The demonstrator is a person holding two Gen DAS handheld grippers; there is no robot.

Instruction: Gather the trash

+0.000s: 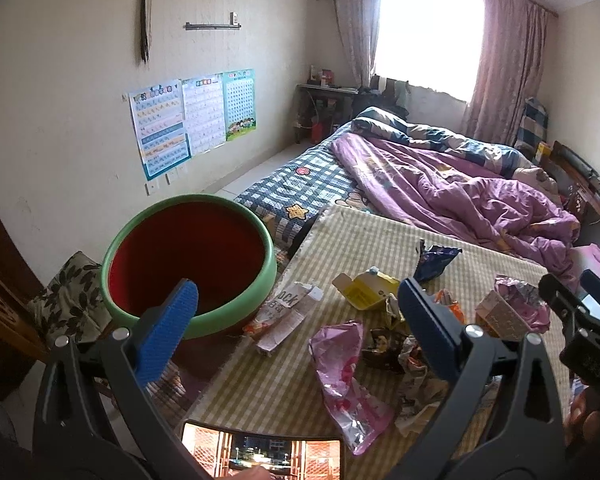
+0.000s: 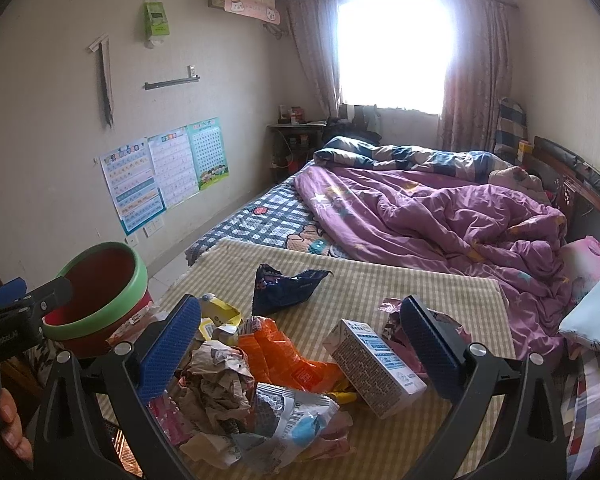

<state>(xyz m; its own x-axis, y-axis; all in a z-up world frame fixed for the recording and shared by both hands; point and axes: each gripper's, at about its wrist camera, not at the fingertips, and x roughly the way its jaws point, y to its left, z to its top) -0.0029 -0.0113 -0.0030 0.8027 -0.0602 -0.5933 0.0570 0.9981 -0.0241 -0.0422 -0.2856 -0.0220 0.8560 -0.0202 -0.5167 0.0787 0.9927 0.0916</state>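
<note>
So I've got both grippers up over the checkered mat [image 2: 380, 280] that's laid across the foot of the bed, and the trash is spread all over it. My left gripper [image 1: 300, 336] is spread wide with nothing between the blue pads, hanging above the left part of the pile. Right gripper [image 2: 300, 344] is the same deal, jaws wide apart and empty, hovering over the middle of the mess.

The bin is a red tub with a green rim [image 1: 188, 264], sitting just off the left edge of the mat, and nothing shows inside it. Right beside it on the mat lies a flattened white carton [image 1: 288, 316], its end close against the tub's wall.

From the right wrist view I see a crumpled brown paper wad [image 2: 216, 376] near my left pad, an orange wrapper [image 2: 288, 356] beside it, a silver and blue foil packet [image 2: 292, 420] in front, and a small white milk carton [image 2: 376, 368] lying on its side close to the right pad. A dark blue snack bag [image 2: 284, 286] sits further back, apart from the heap, and a yellow box [image 1: 366, 290] lies between it and the tub. A pink plastic bag [image 1: 344, 380] sprawls toward me in the left view.

A phone [image 1: 260, 450] with its screen lit sits at the near edge of the mat. The purple duvet [image 2: 440, 216] is bunched up on the bed behind it all.
</note>
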